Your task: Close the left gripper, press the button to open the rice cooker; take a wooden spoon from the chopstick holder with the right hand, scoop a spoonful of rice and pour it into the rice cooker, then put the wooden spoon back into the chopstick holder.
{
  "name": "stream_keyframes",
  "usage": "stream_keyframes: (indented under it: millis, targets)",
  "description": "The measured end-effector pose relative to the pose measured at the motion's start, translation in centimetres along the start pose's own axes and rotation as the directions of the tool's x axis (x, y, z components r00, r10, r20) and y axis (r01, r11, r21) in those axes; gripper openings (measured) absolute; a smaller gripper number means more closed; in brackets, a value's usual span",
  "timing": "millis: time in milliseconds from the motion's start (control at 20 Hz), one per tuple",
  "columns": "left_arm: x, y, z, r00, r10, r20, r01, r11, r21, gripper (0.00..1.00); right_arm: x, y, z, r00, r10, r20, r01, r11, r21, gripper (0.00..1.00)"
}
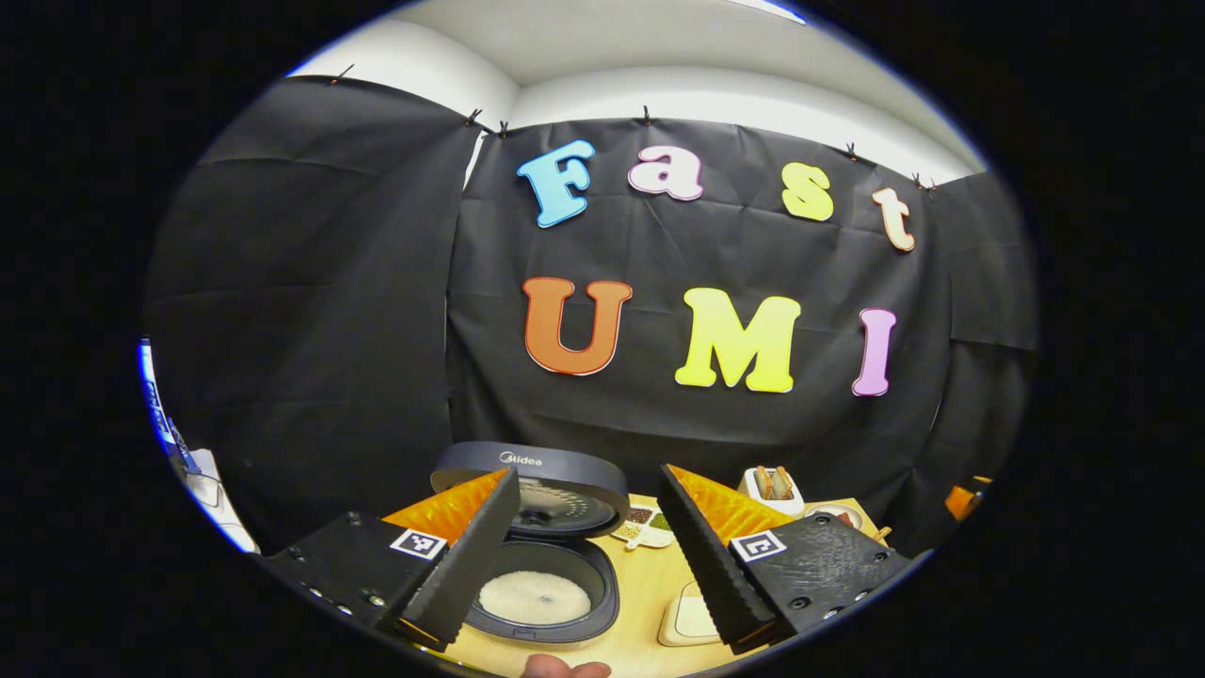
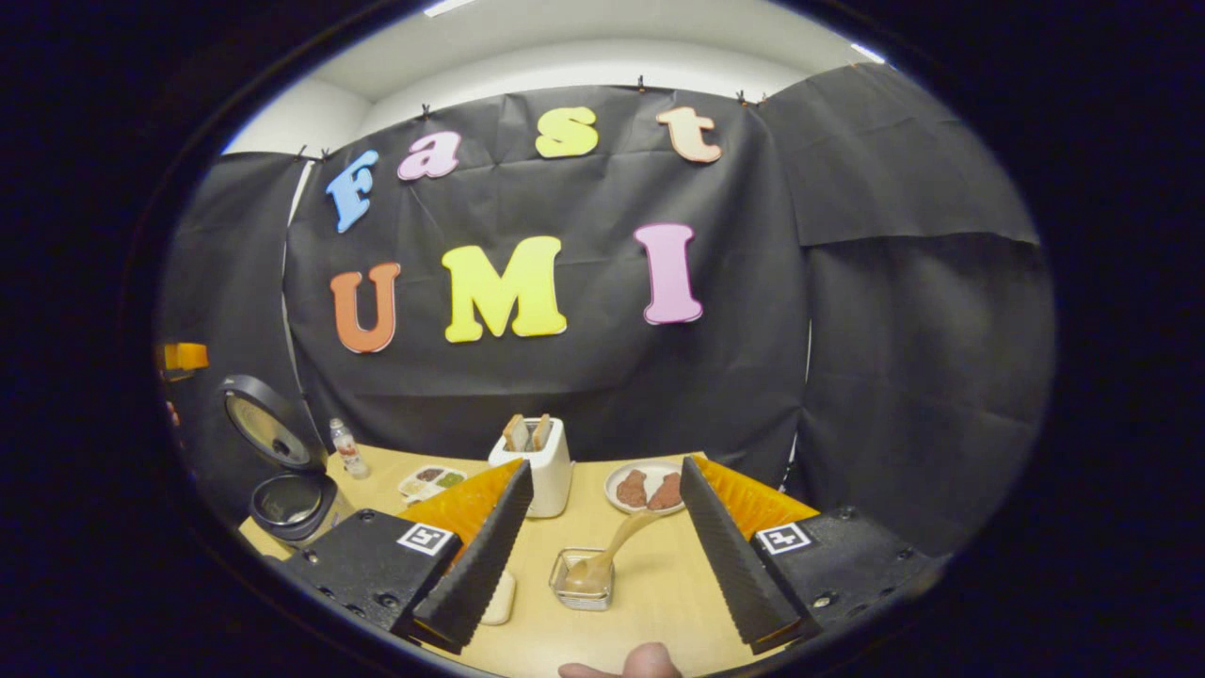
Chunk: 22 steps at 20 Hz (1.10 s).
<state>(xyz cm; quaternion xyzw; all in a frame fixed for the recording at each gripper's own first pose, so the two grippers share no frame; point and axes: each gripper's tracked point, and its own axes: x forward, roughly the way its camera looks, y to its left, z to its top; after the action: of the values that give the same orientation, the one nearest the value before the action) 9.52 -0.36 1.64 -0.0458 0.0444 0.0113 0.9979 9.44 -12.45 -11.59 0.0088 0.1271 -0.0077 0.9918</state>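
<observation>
Both sets of jaws stand wide apart and hold nothing. The left gripper (image 1: pixel 586 556) hangs above the rice cooker (image 1: pixel 541 584), whose lid (image 1: pixel 532 480) is tipped up and back; pale rice lies in the dark inner pot. The right gripper (image 2: pixel 602 556) looks down on a small clear holder (image 2: pixel 583 579) on the worktop (image 2: pixel 659 603), with a wooden spoon (image 2: pixel 617 546) leaning out of it toward the plate (image 2: pixel 648 488) beyond.

With the cooker already open, I judge the spoon to be the step in hand: the right jaws need to descend and pinch its slanted handle. The spoon looks light, smooth and slender, so a careful, centred pinch seems called for.

A white toaster (image 2: pixel 538 461) stands just behind.
</observation>
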Motion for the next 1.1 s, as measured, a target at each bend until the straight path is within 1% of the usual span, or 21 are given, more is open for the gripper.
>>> stream_keyframes:
  millis: [100, 250, 350, 500, 650, 700, 800, 850, 950, 1000, 1050, 1100]
  targets:
    - [-0.9, -1.4, 0.0, 1.000, 0.002, -0.006, -0.002, 1.000, -0.013, 0.95, 1.9, 0.1, -2.0, 0.999, 0.028, -0.033, -0.029, 1.000, -0.009, 1.00]
    - [-0.9, -2.7, -0.2, 1.000, 0.010, -0.011, -0.010, 1.000, -0.013, 0.95, 5.2, 0.0, -6.2, 0.992, 0.058, -0.115, -0.060, 0.998, -0.012, 1.00]
    - [-0.6, -3.5, -0.6, 0.999, 0.016, -0.038, -0.017, 0.999, -0.027, 0.95, 7.2, -0.2, -8.9, 0.981, 0.074, -0.177, -0.073, 0.997, 0.010, 1.00]
    - [0.6, -3.9, -0.7, 0.998, 0.050, -0.042, -0.051, 0.999, -0.015, 0.95, 10.3, -0.6, -11.9, 0.964, 0.092, -0.251, -0.077, 0.995, 0.068, 1.00]
    - [1.5, -4.2, -0.9, 0.995, 0.085, -0.043, -0.085, 0.996, 0.001, 0.95, 13.3, -1.1, -14.6, 0.944, 0.106, -0.312, -0.079, 0.992, 0.098, 1.00]
    - [1.9, -4.2, -0.7, 0.995, 0.096, -0.035, -0.096, 0.995, 0.003, 0.95, 14.1, -1.3, -15.4, 0.938, 0.108, -0.328, -0.078, 0.992, 0.104, 0.97]
    - [2.5, -4.2, -1.0, 0.993, 0.112, -0.037, -0.112, 0.994, 0.008, 0.95, 15.5, -1.4, -16.8, 0.924, 0.126, -0.362, -0.083, 0.988, 0.131, 0.95]
    - [2.8, -4.2, -1.1, 0.991, 0.124, -0.044, -0.124, 0.992, 0.006, 0.95, 16.1, -1.3, -17.4, 0.915, 0.134, -0.381, -0.084, 0.986, 0.145, 0.88]
    - [3.2, -3.9, -1.2, 0.987, 0.154, -0.053, -0.155, 0.988, -0.008, 0.95, 16.5, -0.8, -18.5, 0.894, 0.169, -0.415, -0.104, 0.979, 0.174, 0.84]
    - [3.2, -3.9, -1.0, 0.986, 0.157, -0.050, -0.158, 0.987, -0.019, 0.95, 16.6, -0.5, -18.6, 0.888, 0.184, -0.422, -0.112, 0.975, 0.189, 0.82]
    - [3.3, -4.0, -0.9, 0.986, 0.159, -0.048, -0.160, 0.987, -0.019, 0.95, 16.7, -0.5, -18.5, 0.887, 0.189, -0.422, -0.113, 0.974, 0.198, 0.70]
    - [3.2, -3.9, -1.0, 0.986, 0.161, -0.046, -0.162, 0.987, -0.016, 0.95, 16.9, -0.5, -18.5, 0.886, 0.191, -0.422, -0.113, 0.973, 0.202, 0.69]
